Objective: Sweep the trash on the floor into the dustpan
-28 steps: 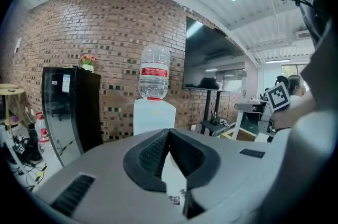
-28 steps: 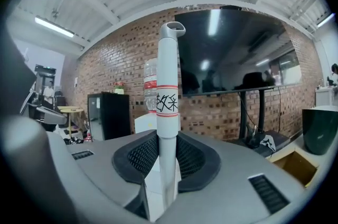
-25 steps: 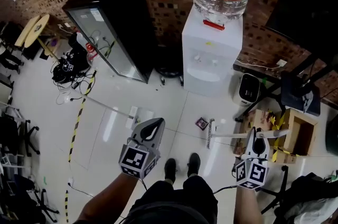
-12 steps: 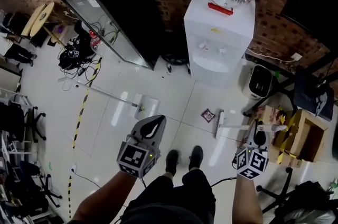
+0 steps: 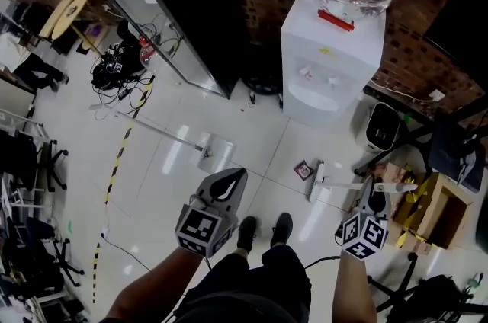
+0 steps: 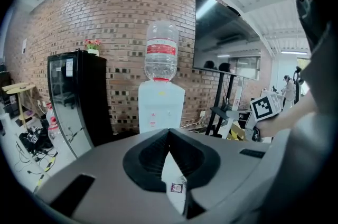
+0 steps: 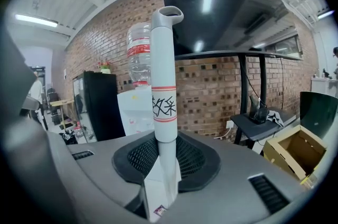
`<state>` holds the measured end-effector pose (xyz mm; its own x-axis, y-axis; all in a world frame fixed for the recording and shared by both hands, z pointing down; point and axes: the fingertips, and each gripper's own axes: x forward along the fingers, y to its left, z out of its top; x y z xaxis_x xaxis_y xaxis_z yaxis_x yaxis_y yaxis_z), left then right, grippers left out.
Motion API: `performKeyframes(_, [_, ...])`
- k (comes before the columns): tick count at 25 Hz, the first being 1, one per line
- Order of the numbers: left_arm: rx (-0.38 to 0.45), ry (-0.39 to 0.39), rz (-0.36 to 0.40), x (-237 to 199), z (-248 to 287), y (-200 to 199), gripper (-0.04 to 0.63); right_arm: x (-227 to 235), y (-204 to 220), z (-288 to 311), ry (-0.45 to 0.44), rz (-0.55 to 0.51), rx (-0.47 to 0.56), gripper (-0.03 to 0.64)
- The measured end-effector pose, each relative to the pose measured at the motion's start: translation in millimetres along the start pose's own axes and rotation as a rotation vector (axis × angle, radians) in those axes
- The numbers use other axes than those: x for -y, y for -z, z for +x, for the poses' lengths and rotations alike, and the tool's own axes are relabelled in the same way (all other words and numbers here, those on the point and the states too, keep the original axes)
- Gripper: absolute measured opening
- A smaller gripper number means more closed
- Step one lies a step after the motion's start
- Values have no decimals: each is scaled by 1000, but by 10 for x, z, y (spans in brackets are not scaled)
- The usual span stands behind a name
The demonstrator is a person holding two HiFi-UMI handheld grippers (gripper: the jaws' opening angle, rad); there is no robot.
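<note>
A small purple wrapper (image 5: 303,171) lies on the white tile floor in the head view and shows through the left jaws (image 6: 177,187). Just to its right rests the head of the broom (image 5: 314,181). My right gripper (image 5: 372,192) is shut on the broom's white handle (image 7: 165,85), which has red stripes and black writing. The pale dustpan (image 5: 216,153) sits further left, its long handle (image 5: 156,132) lying on the floor. My left gripper (image 5: 235,179) hangs between dustpan and wrapper, shut and holding nothing.
A water dispenser (image 5: 332,62) and a black glass-door fridge (image 5: 175,17) stand against the brick wall. A cardboard box (image 5: 438,207) and table legs crowd the right. Tangled cables (image 5: 118,70) lie at left. Striped tape (image 5: 114,169) crosses the floor. My shoes (image 5: 263,230) are below.
The head view has swung, so the floor things slid up and right in the picture. Both grippers keep their pose, and the broom head stays beside the wrapper.
</note>
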<state>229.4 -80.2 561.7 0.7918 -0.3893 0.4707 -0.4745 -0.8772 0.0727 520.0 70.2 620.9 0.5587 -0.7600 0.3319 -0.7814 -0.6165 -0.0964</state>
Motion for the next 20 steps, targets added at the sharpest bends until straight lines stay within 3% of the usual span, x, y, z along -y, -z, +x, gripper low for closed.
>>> performKeyframes(8, [-19, -38, -18, -235, 37, 69, 23, -254, 154, 423, -30, -38, -34, 102])
performKeyframes(12, [-27, -72, -67, -345, 72, 160, 23, -500, 150, 552, -76, -74, -61, 103])
performKeyframes(20, [-1, -208, -158, -683, -227, 275, 23, -962, 163, 635, -161, -123, -119, 103])
